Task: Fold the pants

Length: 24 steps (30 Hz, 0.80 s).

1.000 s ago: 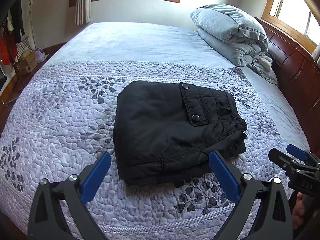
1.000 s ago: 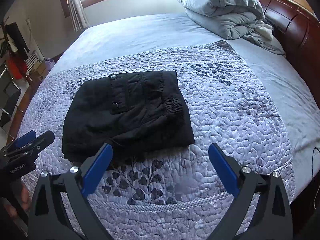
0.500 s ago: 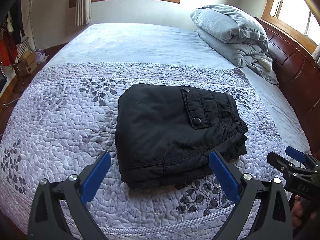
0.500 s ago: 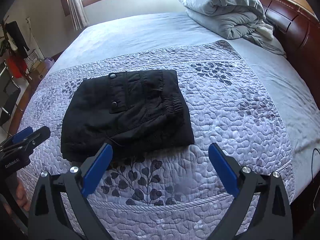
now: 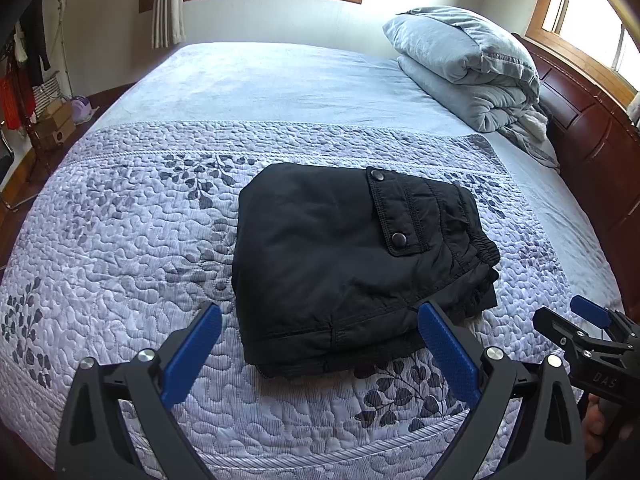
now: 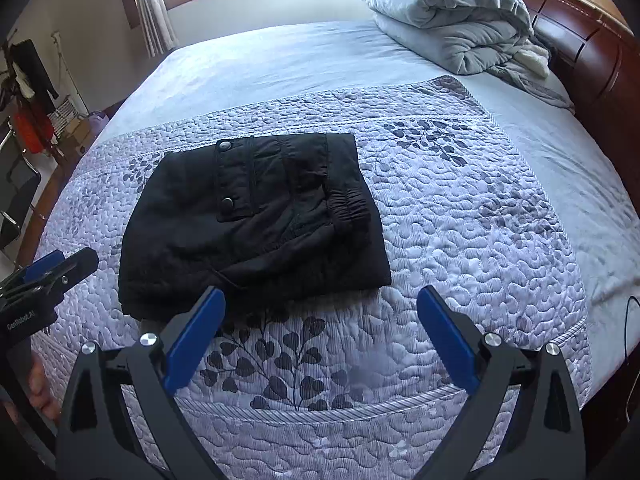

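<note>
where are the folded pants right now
The black pants lie folded on the purple quilt, mid-bed, just beyond both open grippers; in the right wrist view they sit left of centre.

The pants (image 5: 344, 264) are plain black with dark snap buttons, on a quilt (image 5: 120, 248) of pale lilac stitched in a pebble pattern with dark grey leaf sprigs. Beyond lies a plain light blue sheet (image 5: 280, 84) and a grey-blue duvet (image 5: 460, 64); the headboard (image 5: 592, 128) is reddish-brown wood, and both grippers are black with blue pads (image 5: 192, 356)
</note>
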Each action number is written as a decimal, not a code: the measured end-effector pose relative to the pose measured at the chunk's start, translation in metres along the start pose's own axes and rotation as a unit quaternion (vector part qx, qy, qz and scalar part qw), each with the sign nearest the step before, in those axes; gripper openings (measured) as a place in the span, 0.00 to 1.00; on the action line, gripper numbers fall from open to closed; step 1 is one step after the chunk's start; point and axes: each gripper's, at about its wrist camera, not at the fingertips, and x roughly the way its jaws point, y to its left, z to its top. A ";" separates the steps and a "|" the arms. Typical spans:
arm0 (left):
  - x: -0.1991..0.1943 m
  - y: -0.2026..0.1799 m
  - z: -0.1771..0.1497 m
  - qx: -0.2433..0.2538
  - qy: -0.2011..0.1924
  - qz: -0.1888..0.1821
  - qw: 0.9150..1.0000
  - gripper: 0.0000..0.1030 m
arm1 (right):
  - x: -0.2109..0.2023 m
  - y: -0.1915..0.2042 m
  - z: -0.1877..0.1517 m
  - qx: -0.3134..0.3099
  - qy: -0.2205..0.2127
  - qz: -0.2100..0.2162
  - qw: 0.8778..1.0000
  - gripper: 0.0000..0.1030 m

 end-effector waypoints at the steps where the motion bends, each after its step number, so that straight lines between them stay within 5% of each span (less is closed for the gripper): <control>1: 0.001 0.000 0.000 0.000 0.001 0.002 1.000 0.96 | 0.000 0.000 0.000 0.000 0.000 0.001 1.000 0.94; 24: 0.003 0.000 0.001 0.004 0.003 -0.001 1.000 0.96 | 0.004 -0.001 -0.001 -0.002 0.004 0.001 1.000 0.94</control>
